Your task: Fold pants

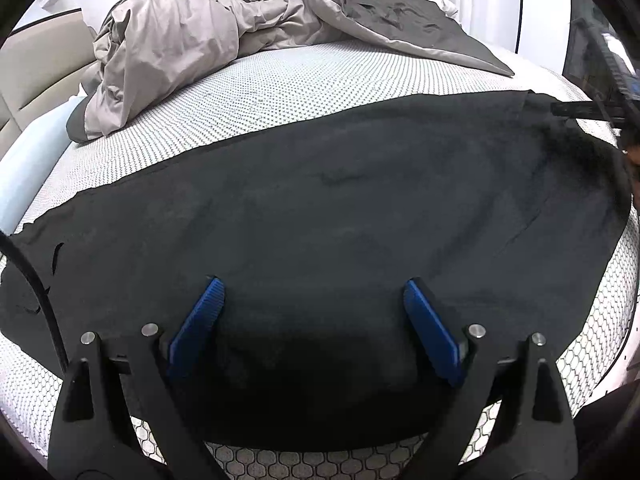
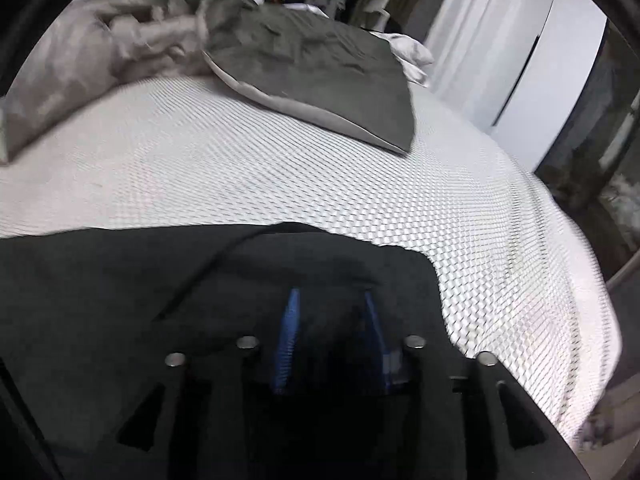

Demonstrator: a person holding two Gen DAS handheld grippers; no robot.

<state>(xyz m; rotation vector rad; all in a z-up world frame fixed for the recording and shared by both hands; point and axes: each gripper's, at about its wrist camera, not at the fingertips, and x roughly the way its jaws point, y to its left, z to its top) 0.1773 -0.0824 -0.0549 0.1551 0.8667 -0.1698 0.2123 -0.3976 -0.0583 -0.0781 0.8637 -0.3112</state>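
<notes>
Pants (image 1: 340, 208) lie spread flat and dark across the near part of the bed (image 1: 280, 80), and we lose their near hem behind our left gripper (image 1: 314, 304), whose blue pads stand wide apart above the cloth, holding nothing. In the right wrist view the picture is blurred; our right gripper (image 2: 332, 312) shows a narrow gap between its pads, and we cannot tell whether cloth is pinched. Beyond the pants' far edge the patterned bed cover runs bare up to a crumpled grey duvet (image 1: 180, 48).
</notes>
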